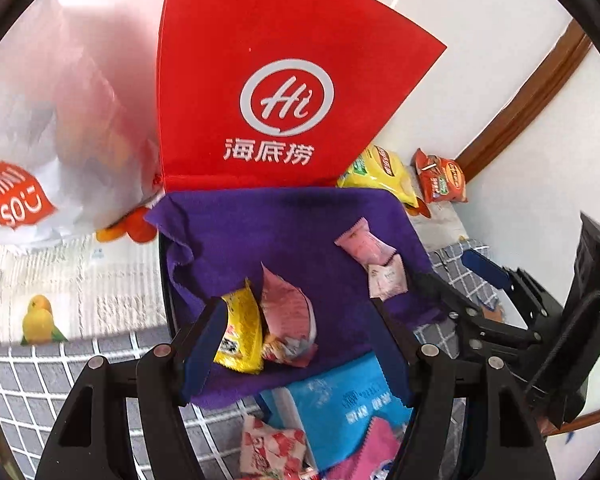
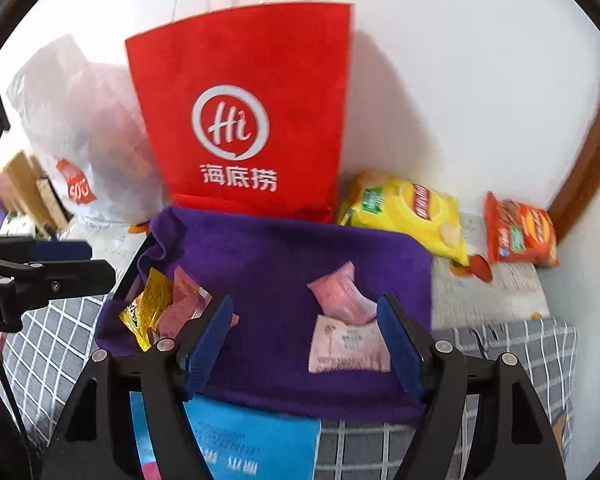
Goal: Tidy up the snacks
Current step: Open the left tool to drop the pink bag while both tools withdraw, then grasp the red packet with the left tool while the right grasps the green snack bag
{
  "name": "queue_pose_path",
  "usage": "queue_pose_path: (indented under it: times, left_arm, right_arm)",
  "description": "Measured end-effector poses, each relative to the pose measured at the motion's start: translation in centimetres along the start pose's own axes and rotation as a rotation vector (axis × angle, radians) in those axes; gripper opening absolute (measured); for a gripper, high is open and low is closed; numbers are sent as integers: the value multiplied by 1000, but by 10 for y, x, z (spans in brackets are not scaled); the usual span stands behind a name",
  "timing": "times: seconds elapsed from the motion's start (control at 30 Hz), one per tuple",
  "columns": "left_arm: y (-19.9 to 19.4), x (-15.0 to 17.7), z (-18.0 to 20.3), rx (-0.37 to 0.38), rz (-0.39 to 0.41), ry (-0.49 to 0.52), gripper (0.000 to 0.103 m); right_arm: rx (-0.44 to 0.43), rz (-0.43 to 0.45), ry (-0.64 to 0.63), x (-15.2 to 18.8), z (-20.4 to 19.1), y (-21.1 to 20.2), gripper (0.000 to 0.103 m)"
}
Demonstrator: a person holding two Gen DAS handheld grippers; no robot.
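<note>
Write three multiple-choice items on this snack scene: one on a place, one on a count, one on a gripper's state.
1. What stands directly behind the purple cloth?
A. red paper bag
B. blue box
C. green bottle

2. How many small snack packets lie on the purple cloth?
A. one
B. four
C. seven

3. How is the right gripper?
A. shut on a packet
B. open, holding nothing
C. out of view

Answers:
1. A, the red paper bag rises at the cloth's far edge.
2. B, two at the left, two at the right.
3. B, its blue pads stand apart and touch nothing.
</note>
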State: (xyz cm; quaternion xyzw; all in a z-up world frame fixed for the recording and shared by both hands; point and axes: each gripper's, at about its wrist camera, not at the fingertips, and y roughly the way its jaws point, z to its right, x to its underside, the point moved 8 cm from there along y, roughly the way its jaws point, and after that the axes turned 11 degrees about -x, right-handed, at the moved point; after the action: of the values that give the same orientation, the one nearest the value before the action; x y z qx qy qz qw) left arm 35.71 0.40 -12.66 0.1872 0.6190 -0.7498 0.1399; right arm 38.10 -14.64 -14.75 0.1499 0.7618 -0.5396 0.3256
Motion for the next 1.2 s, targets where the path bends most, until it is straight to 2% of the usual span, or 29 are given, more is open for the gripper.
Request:
queue_pose_path:
  times: [0.13, 0.33, 0.53, 0.6, 0.7, 0.83, 0.93, 1.03, 1.13, 1.2]
  left_arm:
    - [-11, 4, 1, 3, 5, -11, 68]
    - [-33, 13, 17, -19, 34, 52, 68]
    - [-63, 24, 38, -8, 103, 99, 68]
    - [-67, 27, 44, -17, 110, 106, 68]
    - [-76, 35, 49, 9, 114, 101, 68]
    - [-87, 50, 42, -24, 138, 86, 68]
    - [-91, 63, 32, -52, 151, 69, 68]
    - [-91, 78, 21, -102, 160, 70, 68]
    - [-85, 94, 8, -135, 143, 57, 68]
    - [-78, 105, 0, -132, 112, 41, 68]
  right_arm:
    - [-4, 36, 46, 9, 5, -30, 74]
    - [54, 35, 48, 27, 7, -63, 74]
    - [51, 77, 94, 46, 7, -103, 74]
    - [64, 95, 93, 55, 5, -118, 74]
    - [87, 119, 61, 64, 1, -133, 74]
    - [82, 139, 68, 74, -2, -143, 74]
    - [22, 103, 105, 86, -4, -140, 74]
    - [14, 84, 105, 96, -9, -136, 73]
    - [-12, 85, 87, 110, -19, -131, 73]
    - [-45, 76, 84, 120, -27, -125, 73]
